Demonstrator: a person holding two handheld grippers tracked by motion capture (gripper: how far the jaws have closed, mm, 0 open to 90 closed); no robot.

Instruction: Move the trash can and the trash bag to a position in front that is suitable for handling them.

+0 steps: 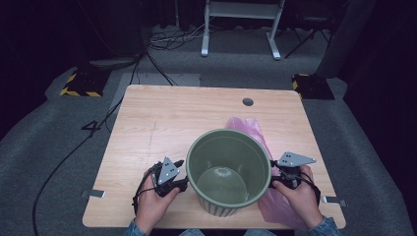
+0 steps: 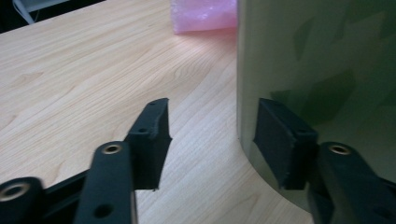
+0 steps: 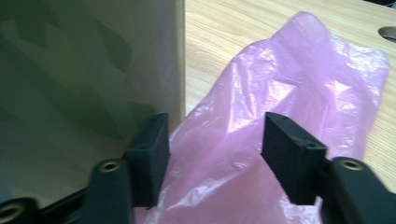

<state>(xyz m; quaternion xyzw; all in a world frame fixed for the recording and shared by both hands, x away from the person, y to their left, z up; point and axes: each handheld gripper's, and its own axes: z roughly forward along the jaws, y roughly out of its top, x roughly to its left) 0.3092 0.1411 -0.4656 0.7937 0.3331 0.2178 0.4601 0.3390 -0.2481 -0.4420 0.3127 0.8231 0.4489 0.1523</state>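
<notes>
Green bin (image 1: 228, 172) flanked by two grippers, pink bag (image 1: 255, 132) beneath it.

The smooth, round, tapered bin stands upright on the wooden table (image 1: 162, 123), mouth up, near the front edge, on a thin crinkled bag. The left gripper (image 1: 183, 173) and right gripper (image 1: 272, 172) sit beside its wall, jaws apart and holding nothing: the left one's right finger (image 2: 280, 140) lies against the bin, the right's straddle the plastic.

- A light wooden table (image 1: 162, 123) carries everything.
- A green ribbed bin (image 1: 228, 169) stands on it, between the two pairs of jaws, its wall just beside each.
- A pink plastic bag (image 3: 280, 107) lies flat beneath the right jaws, running past the bin.
</notes>
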